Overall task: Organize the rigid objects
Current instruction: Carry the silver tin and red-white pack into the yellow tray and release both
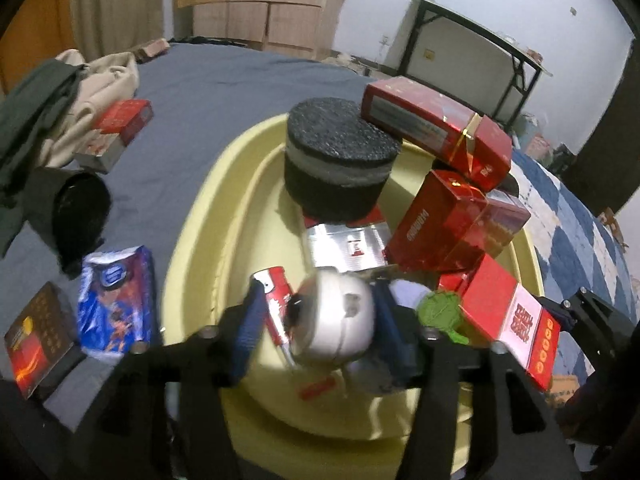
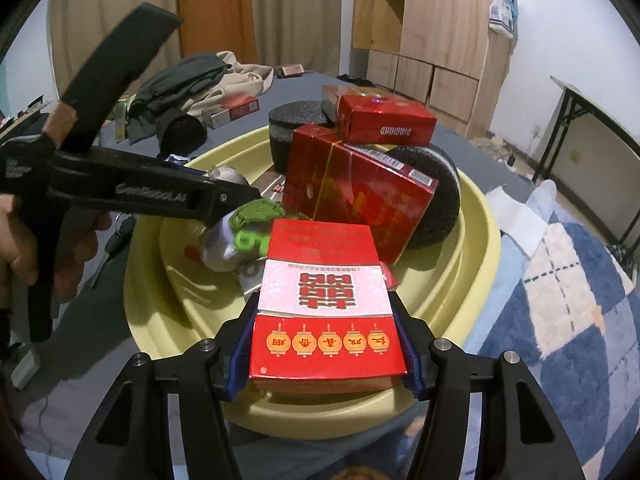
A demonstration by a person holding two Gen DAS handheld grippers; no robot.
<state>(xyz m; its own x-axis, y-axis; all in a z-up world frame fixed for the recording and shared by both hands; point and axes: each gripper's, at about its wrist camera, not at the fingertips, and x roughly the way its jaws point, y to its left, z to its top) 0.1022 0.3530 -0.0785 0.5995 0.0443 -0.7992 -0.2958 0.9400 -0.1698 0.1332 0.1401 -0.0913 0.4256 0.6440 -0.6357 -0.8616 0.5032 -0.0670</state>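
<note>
A yellow basin [image 1: 200, 208] [image 2: 476, 216] stands on the bed and holds black foam discs [image 1: 340, 152], red boxes [image 1: 452, 228] [image 2: 360, 192] and a green toy [image 1: 438, 310] [image 2: 256, 216]. My left gripper [image 1: 316, 320] is shut on a silver round object [image 1: 336, 320] over the basin, with a small red-and-white pack [image 1: 276, 292] beside it between the fingers. My right gripper [image 2: 324, 344] is shut on a red-and-white box with lanterns [image 2: 324, 300] [image 1: 508, 316], held over the basin's near rim. The left gripper's body [image 2: 132, 194] shows in the right wrist view.
On the grey sheet left of the basin lie a blue packet [image 1: 116, 300], a dark box [image 1: 36, 336], a black cylinder [image 1: 80, 208], a red-and-silver box [image 1: 116, 132] and clothes [image 1: 60, 92]. A checked blanket [image 2: 560, 300] lies at the right. A folding table [image 1: 480, 40] stands behind.
</note>
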